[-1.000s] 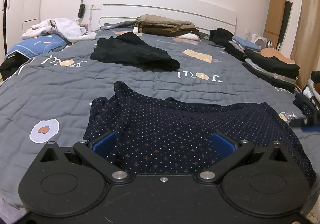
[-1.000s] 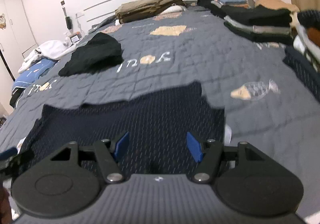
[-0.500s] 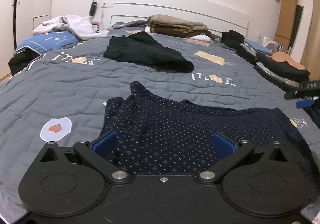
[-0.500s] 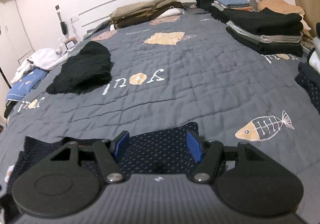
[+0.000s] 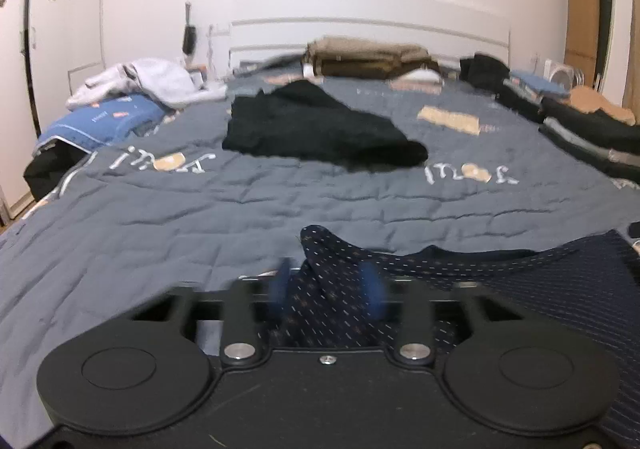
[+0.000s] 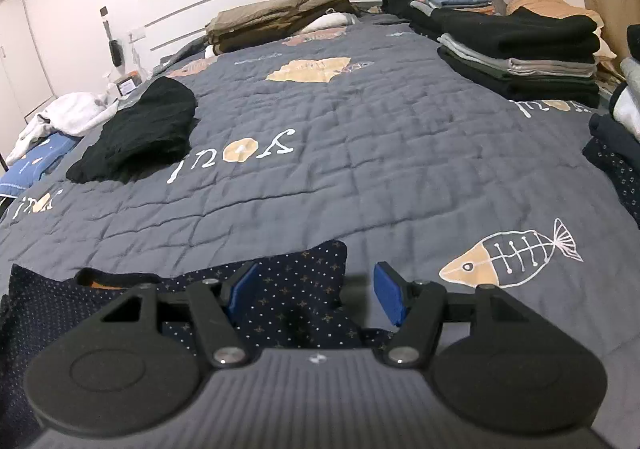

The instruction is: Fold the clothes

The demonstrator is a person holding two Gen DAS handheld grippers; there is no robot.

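The left gripper (image 5: pixel 327 289), jaws narrow around a ridge of the dotted navy garment (image 5: pixel 520 277), should pinch both layers while the right gripper (image 6: pixel 310 291), jaws wide over the near right corner, closes fully before any lift

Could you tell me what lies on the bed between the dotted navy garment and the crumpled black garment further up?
Only bare grey quilt, printed with lettering, lies between the dotted navy garment and the black garment. The right wrist view shows it best.

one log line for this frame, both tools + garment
left tool: closing on navy shirt fold, blurred | right tool: open over shirt corner | shirt: on quilt
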